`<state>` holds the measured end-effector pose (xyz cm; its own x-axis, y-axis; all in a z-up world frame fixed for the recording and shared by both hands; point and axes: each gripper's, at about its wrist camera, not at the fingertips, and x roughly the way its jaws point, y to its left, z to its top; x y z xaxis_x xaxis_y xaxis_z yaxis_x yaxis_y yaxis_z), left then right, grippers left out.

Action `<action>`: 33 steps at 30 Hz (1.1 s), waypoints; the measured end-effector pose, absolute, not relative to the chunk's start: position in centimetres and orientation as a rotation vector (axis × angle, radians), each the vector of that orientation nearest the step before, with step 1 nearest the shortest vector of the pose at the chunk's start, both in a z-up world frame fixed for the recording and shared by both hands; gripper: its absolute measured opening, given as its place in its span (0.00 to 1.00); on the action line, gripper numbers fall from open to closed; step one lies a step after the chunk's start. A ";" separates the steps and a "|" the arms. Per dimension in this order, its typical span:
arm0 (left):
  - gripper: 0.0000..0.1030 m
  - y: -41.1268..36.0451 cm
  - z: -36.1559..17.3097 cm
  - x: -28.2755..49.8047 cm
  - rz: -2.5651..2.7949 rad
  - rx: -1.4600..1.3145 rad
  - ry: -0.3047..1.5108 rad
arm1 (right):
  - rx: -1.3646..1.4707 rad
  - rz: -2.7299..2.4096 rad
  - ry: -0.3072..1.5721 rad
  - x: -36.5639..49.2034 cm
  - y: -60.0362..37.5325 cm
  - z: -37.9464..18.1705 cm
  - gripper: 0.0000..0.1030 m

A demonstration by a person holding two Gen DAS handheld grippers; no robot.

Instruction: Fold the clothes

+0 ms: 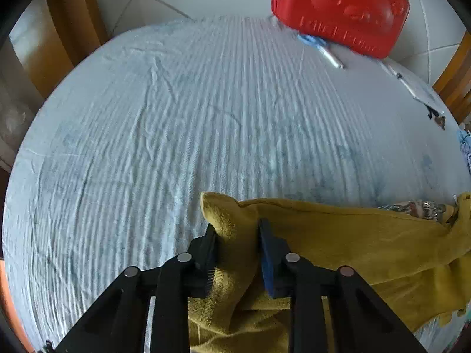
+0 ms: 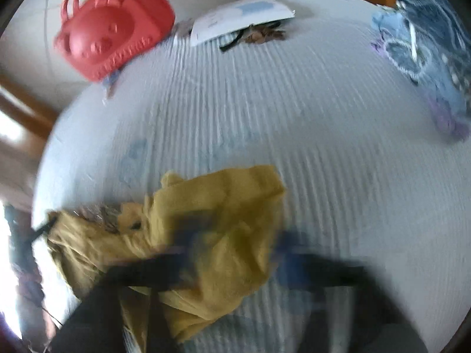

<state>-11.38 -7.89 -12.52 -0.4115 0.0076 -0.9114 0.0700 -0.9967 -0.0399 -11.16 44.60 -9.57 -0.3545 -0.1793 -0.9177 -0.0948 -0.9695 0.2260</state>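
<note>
A mustard-yellow garment (image 1: 353, 235) lies crumpled at the near edge of a pale blue ribbed sheet (image 1: 176, 117). In the left wrist view my left gripper (image 1: 238, 232) is shut on a raised corner fold of it, with cloth bunched between the black pads. The right wrist view is heavily blurred. There the same yellow garment (image 2: 223, 206) lies under and between the fingers of my right gripper (image 2: 238, 239). The fingers look apart, but the blur hides whether the pads press the cloth. A patterned lining shows at the garment's left end.
A red plastic basket (image 1: 338, 8) (image 2: 114, 35) sits at the sheet's far edge, with a pen (image 1: 329, 56) beside it. White papers (image 2: 241, 17) lie at the back, and a blue patterned clothes pile (image 2: 426, 44) at the far right. Wooden frame (image 1: 73, 23) borders the left.
</note>
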 end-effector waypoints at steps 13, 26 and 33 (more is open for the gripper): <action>0.24 -10.3 -1.8 -16.9 -2.809 1.309 0.258 | 1.140 -2.737 -0.087 -17.5 41.1 3.9 0.09; 0.51 -14.5 -6.9 -29.9 -2.582 1.487 0.304 | 1.317 -2.743 -0.048 -32.0 36.9 -3.1 0.37; 0.54 -15.8 -8.9 -21.3 -2.522 1.619 0.101 | 1.355 -2.728 -0.093 -22.9 37.5 -3.1 0.79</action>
